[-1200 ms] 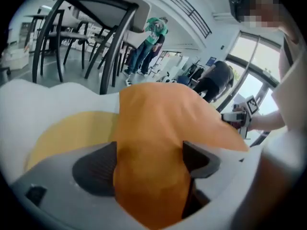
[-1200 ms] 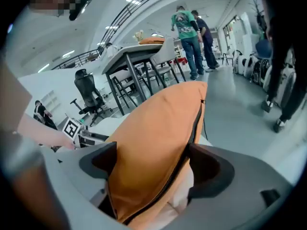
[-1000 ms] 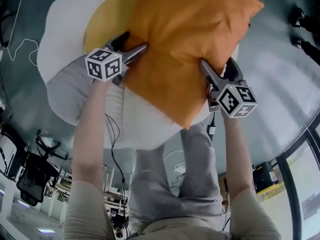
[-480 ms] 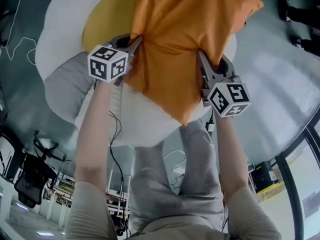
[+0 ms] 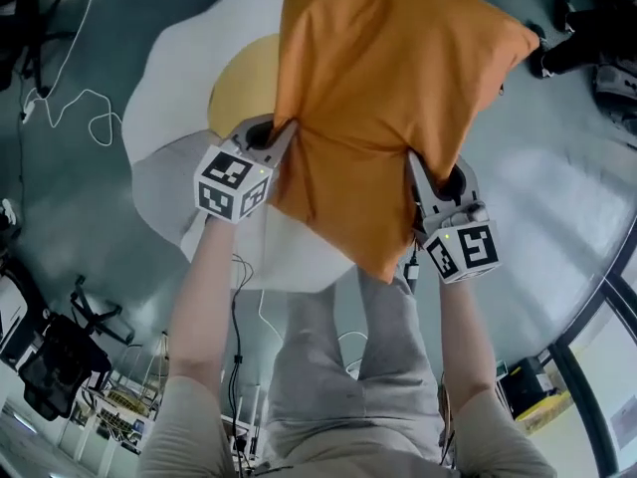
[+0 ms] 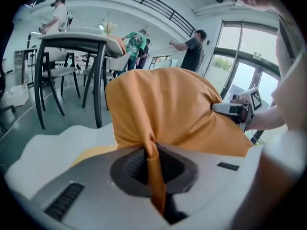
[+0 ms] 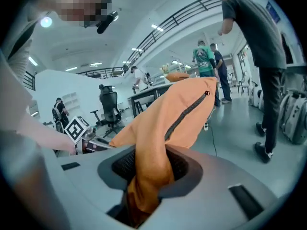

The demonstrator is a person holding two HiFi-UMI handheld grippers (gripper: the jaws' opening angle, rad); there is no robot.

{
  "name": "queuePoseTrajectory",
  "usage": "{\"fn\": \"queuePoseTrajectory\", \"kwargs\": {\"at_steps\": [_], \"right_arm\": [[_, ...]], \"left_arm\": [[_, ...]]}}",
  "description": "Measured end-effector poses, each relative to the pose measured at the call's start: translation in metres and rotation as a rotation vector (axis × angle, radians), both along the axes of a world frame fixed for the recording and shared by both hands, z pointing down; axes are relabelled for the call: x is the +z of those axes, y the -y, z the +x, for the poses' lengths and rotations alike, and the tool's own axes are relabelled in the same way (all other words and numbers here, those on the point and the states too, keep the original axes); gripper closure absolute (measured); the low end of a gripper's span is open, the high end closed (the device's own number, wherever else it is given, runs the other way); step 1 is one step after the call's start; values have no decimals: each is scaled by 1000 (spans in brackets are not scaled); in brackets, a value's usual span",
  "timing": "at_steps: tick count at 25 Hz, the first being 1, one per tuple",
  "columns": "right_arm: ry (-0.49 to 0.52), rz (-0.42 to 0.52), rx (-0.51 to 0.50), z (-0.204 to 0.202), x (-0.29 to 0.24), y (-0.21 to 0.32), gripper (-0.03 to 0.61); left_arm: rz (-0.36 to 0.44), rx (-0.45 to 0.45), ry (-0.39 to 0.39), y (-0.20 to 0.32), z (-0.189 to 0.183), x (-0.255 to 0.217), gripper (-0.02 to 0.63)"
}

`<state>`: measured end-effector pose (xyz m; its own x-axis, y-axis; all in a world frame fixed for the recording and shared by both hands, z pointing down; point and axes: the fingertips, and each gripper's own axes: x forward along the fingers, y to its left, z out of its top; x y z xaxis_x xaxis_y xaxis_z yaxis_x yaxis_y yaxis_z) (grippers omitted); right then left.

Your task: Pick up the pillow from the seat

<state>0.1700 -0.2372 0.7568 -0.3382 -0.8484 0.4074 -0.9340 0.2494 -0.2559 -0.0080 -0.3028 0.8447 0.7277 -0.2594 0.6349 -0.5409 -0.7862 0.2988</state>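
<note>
Left gripper view: orange pillow (image 6: 168, 104) tight in left hand-held gripper (image 6: 154, 169)

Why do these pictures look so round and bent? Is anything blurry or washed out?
Left gripper view: the wide lens bows the table legs and darkens the corners; the windows look washed out. Right gripper view: same bulge, the pillow sharp, the railing overhead bent into an arc. Head view: soft, even light, curved edges, little blur.
</note>
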Motion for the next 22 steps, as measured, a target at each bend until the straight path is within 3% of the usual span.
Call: {"fn": "queuePoseTrajectory", "kwargs": {"at_steps": [6,12,18,22], "right_arm": [[-83,176,-62,-13,-151,20,445],[-141,364,-120,-39,-329,12,434],[-205,543,-143,-38,-484,-14,431],[-229,665,-144,-40,-567,-39,420]], "left_arm": [[122,-28,-129,22,-16,-155,598],[271,-78,-181,15,-44,-333,597],[463,-1,-196,-7,-45,-496,597],[553,-24,-265,-27,-49,-585,597]]}}
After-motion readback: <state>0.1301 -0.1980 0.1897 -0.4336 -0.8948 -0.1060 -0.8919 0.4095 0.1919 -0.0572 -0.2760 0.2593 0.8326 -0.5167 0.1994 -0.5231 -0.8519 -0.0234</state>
